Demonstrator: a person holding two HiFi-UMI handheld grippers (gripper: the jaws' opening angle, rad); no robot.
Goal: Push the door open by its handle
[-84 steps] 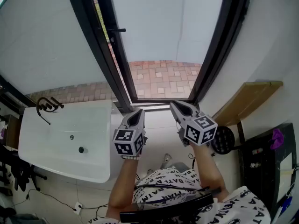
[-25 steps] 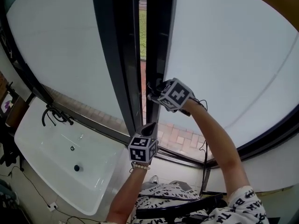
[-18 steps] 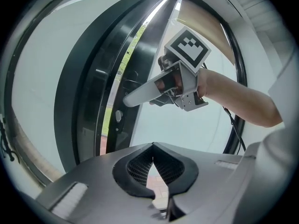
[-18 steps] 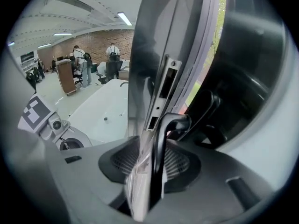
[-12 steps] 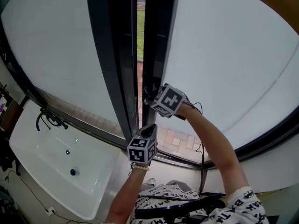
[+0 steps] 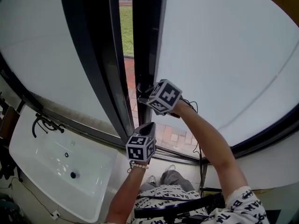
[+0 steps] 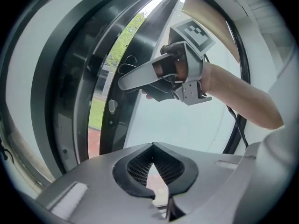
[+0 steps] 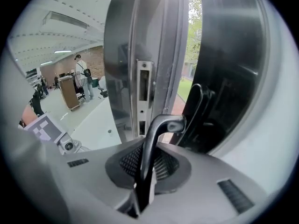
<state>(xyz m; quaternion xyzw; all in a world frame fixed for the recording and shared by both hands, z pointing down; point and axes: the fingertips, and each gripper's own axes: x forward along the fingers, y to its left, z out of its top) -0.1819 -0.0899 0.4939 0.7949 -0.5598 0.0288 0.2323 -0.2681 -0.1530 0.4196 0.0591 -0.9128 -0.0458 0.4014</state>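
Note:
The glass door's dark frame [image 6: 147,41] stands slightly ajar, and grass shows through the gap. My right gripper [image 6: 145,93] is at the door's edge, its jaws closing around the dark bent door handle [image 8: 161,125], which runs down between the pads [image 8: 161,164]. In the left gripper view the right gripper [image 7: 128,82] points at the frame. My left gripper [image 6: 149,127] hangs lower, near the foot of the frame, shut with nothing in it [image 7: 154,171].
A white sink [image 6: 28,167] with a black tap [image 6: 42,122] lies at the lower left. A fixed frosted pane with a dark post [image 6: 88,55] stands left of the gap. Brick paving [image 6: 175,136] shows below the door.
The right gripper's jaws have come together round the handle. The gap between door and post has widened, showing more grass. The left gripper has stayed low.

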